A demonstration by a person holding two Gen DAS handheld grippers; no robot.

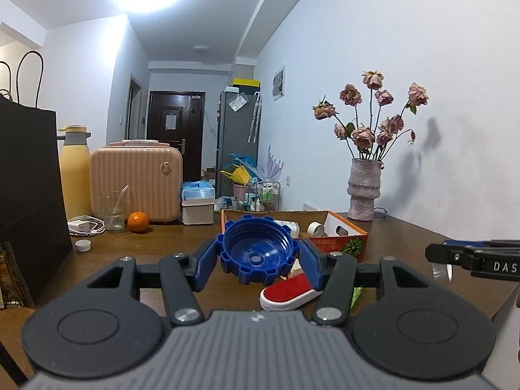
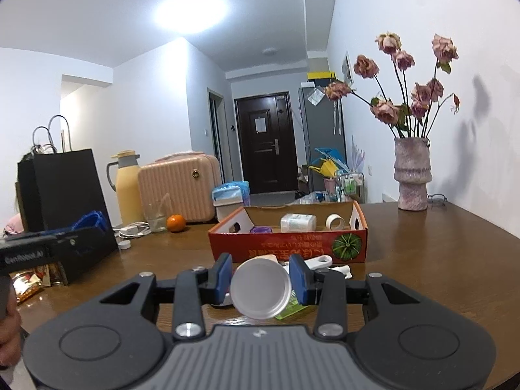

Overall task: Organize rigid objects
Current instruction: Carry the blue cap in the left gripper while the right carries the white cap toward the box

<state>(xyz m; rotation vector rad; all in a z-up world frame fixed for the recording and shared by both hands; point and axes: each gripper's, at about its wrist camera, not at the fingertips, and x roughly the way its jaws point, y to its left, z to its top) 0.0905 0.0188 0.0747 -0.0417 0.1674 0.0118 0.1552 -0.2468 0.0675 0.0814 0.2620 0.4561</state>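
Observation:
My left gripper is shut on a big blue ribbed screw cap, held above the table just short of the red cardboard box. My right gripper is shut on a white round jar lid, held in front of the same box. The box holds a white jar, a tape roll and a purple item. A red and white flat item lies on the table under the left gripper. The right gripper shows at the right edge of the left wrist view.
A vase of dried roses stands at the back right. A black paper bag, yellow thermos, pink case, glass, orange, charger cable and small white cap are at the left. Wrappers lie at the near left.

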